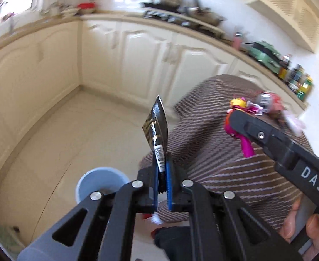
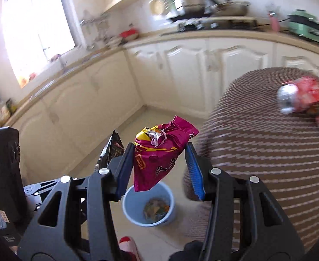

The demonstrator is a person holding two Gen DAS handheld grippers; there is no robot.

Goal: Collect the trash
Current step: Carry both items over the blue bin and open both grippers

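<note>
A flat black wrapper is clamped between the blue pads of the left gripper, its jaws drawn together on the wrapper's lower end, so that it stands upright above the fingers. In the right wrist view a crumpled magenta and yellow bag is pinched between the half-spread jaws of the right gripper, and the bag hangs down between the pads. A pale blue bin is seen on the tiled floor at 6 o'clock from the bag, with scraps lying in its bottom. A striped brown tablecloth is seen at 3 o'clock, and on it, well apart from both grippers, a red packet is left beside a blurred silver can. White cabinets are seen at 12 o'clock.
</note>
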